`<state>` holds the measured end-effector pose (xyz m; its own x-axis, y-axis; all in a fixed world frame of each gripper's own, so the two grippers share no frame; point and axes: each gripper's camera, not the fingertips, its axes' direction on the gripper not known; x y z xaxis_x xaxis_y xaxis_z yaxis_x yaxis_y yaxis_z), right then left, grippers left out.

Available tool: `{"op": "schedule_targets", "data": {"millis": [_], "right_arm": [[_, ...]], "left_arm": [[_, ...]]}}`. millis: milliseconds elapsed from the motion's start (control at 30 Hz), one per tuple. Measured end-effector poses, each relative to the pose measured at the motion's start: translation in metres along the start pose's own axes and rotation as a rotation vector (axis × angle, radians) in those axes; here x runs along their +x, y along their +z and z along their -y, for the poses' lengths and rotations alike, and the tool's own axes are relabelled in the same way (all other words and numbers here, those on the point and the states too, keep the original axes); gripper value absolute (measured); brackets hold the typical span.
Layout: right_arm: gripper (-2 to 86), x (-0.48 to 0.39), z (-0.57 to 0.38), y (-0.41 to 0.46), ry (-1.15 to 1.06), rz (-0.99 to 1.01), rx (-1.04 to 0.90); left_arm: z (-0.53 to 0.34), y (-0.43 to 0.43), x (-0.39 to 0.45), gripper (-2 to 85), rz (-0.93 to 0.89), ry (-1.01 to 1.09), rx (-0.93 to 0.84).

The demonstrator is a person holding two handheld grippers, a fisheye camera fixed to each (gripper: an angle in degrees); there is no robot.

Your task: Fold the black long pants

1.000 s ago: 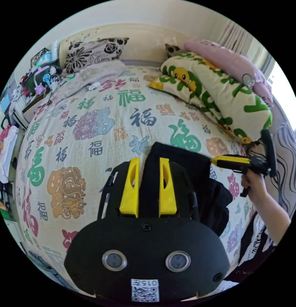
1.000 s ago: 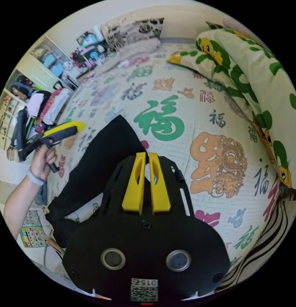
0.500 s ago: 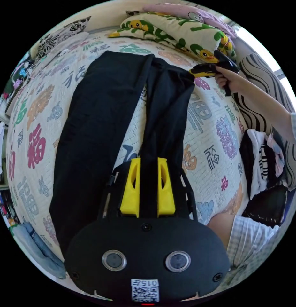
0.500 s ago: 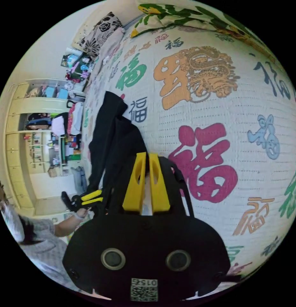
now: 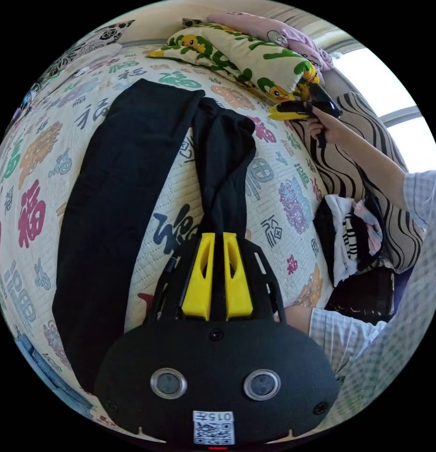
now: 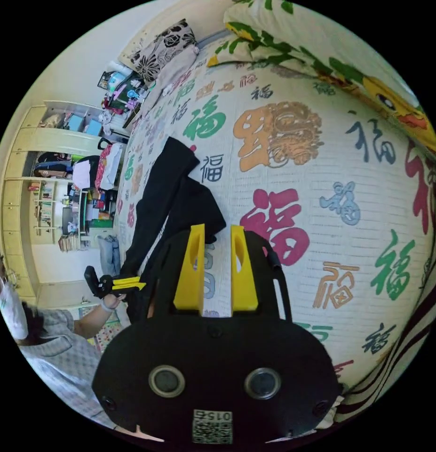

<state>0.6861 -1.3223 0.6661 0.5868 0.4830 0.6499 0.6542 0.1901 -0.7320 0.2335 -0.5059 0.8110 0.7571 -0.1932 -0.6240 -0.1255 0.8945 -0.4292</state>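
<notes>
Where the black long pants [image 5: 133, 188] lie, they are spread lengthwise over the printed bedspread [image 5: 43, 155], the two legs splitting from a joined end near twelve o'clock in the left gripper view and running down towards six. One leg lies broad and flat at about nine o'clock of the left gripper [image 5: 218, 238]; the other narrows and twists into that gripper, whose yellow jaws are drawn close together and clamped on the cloth between them. In the right gripper view the same pants [image 6: 173, 202] sit at about ten o'clock of the right gripper [image 6: 217, 230], whose jaws stand apart with bare bedspread [image 6: 349, 155] between them; one tip just overlaps the edge of the dark cloth. That right gripper [image 5: 293, 109] also appears in the left gripper view at two o'clock, held in a hand [image 5: 323, 127] near the far end of the pants. A duck-patterned pillow [image 5: 246, 56] lies at twelve o'clock, a heap of clothes [image 5: 354, 230] at three o'clock, and shelves [image 6: 48, 188] at nine o'clock in the right gripper view
</notes>
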Motion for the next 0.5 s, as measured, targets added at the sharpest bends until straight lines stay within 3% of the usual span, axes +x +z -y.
{"op": "schedule_targets", "data": {"millis": [233, 500], "right_arm": [[-0.3, -0.016, 0.018, 0.057, 0.097, -0.008, -0.071], [-0.6, -0.052, -0.038, -0.064, 0.087, -0.086, 0.072]], "left_arm": [[-0.023, 0.016, -0.023, 2.6, -0.049, -0.020, -0.055], [-0.052, -0.008, -0.020, 1.3, -0.185, 0.108, -0.015]]}}
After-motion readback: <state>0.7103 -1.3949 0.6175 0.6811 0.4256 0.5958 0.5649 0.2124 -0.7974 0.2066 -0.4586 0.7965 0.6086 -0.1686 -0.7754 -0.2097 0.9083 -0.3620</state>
